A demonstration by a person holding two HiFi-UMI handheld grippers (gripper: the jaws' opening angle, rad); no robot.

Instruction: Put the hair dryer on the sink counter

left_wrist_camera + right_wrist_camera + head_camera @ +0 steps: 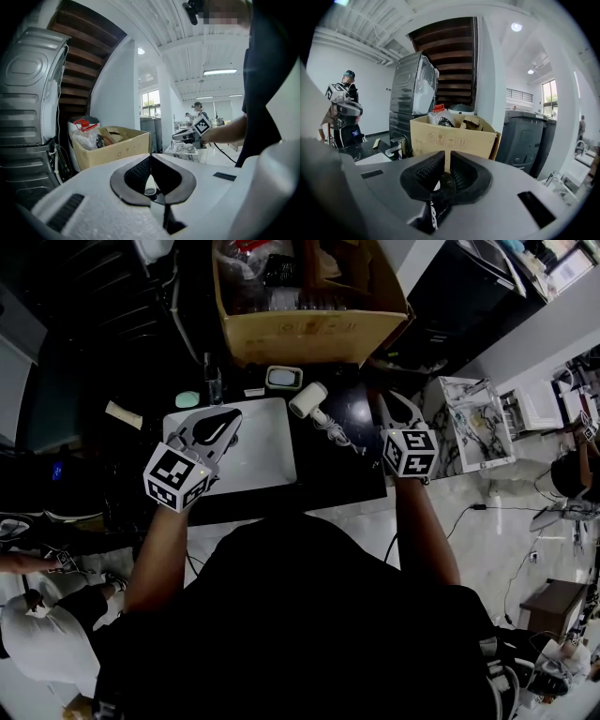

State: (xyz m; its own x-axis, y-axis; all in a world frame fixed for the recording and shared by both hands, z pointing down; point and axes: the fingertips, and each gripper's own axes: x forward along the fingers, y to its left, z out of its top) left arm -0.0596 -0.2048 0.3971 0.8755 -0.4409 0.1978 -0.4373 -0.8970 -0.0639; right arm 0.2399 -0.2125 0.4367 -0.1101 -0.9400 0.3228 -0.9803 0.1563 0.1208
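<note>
Head view: dim and underexposed; black counter (342,474) and dark shirt (309,615) sunk into near-black, little detail in the shadows; white basin (267,460) and pale floor (459,521) the only bright patches, slightly washed out; straight edges bowed outward toward the corners. Left gripper view: bright; daylight through a far window (151,100), plus a ceiling strip lamp (220,72) and a round spot (141,50); circular fisheye frame, black at the corners; nearest foreground soft and grainy. Right gripper view: even, white light from recessed ceiling spots (516,26); mild glare at a tall window (548,96); stair underside (450,51) in shadow; same black rim, same soft foreground.
</note>
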